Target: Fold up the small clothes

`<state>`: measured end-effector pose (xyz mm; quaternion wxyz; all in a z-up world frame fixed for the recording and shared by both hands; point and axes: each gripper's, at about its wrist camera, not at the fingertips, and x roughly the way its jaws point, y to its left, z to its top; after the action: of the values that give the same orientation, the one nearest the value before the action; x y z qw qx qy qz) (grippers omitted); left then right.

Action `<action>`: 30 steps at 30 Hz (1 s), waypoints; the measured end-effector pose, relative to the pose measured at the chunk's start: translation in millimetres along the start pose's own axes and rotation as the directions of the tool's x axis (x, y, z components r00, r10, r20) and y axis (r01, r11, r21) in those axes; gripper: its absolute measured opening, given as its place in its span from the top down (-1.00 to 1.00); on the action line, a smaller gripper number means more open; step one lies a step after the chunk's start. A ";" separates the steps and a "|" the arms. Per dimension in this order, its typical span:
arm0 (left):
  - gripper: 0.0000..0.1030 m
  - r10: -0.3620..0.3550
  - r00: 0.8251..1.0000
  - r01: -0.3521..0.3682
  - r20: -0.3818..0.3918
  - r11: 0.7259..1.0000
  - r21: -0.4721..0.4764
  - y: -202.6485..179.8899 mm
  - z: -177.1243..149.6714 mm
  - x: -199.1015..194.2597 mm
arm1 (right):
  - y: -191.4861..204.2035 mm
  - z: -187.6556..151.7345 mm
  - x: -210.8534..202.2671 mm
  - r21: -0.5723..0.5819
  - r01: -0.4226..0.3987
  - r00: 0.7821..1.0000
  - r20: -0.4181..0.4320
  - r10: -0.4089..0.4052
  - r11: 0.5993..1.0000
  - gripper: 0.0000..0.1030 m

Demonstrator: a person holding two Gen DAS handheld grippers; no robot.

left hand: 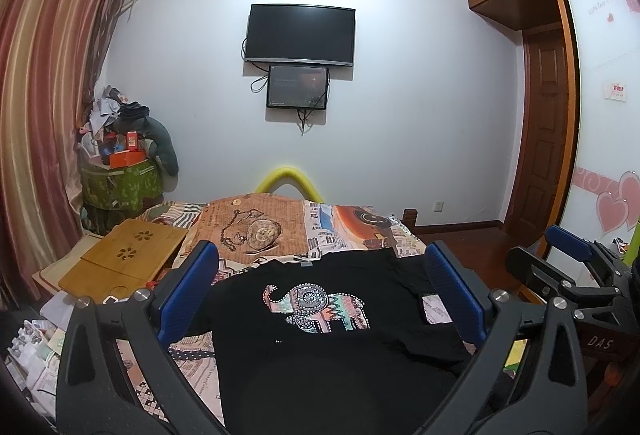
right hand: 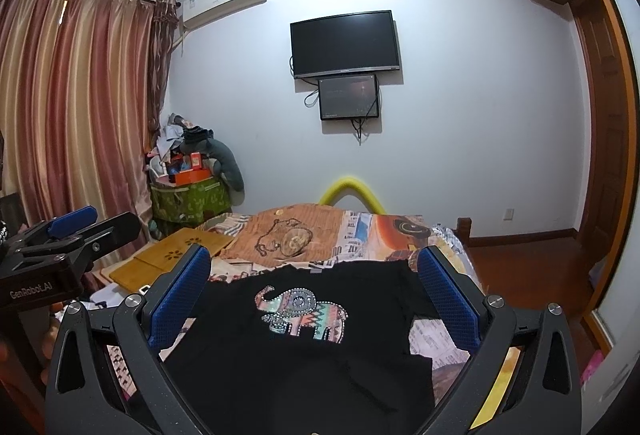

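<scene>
I see the black shirt (left hand: 320,335) spread face up on the bed (left hand: 256,235), elephant print showing, no fold made yet, with my left gripper (left hand: 320,291) and right gripper (right hand: 316,295) above its near part, fingers wide apart, holding nothing.

Both wrist cams, low over bed (left hand: 256,235)
</scene>
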<state>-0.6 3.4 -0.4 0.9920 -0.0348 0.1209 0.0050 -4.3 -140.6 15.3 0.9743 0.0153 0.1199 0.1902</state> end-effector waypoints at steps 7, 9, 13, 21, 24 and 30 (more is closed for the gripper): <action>-1.00 0.001 1.000 -0.001 0.000 1.000 0.001 0.1 0.1 0.1 | -1.4 0.5 1.6 0.006 0.000 1.000 -0.009 0.000 1.000 -0.99; -1.00 0.004 1.000 -0.004 0.000 1.000 0.003 -1.4 0.5 0.4 | -1.5 1.6 1.7 0.006 0.002 1.000 -0.010 -0.002 1.000 -0.99; -1.00 0.004 1.000 -0.004 -0.001 1.000 0.003 -1.2 0.2 0.4 | -1.2 2.1 1.5 0.006 0.002 1.000 -0.012 -0.002 1.000 -0.99; -1.00 0.007 1.000 -0.007 0.001 1.000 0.004 -0.9 0.5 0.4 | -1.4 2.4 1.6 0.007 0.002 1.000 -0.012 -0.002 1.000 -0.99; -1.00 0.007 1.000 -0.007 0.001 1.000 0.004 -1.0 0.8 0.3 | -1.1 2.5 1.4 0.007 0.002 1.000 -0.013 -0.002 1.000 -0.99; -1.00 0.007 1.000 -0.007 0.001 1.000 0.004 0.1 0.1 0.5 | -1.1 2.2 1.7 0.007 0.003 1.000 -0.013 -0.002 1.000 -0.99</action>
<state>-0.1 3.5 -0.4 0.9921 -0.0325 0.1205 0.0082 -1.8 -140.9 17.0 0.9737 0.0175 0.1269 0.1886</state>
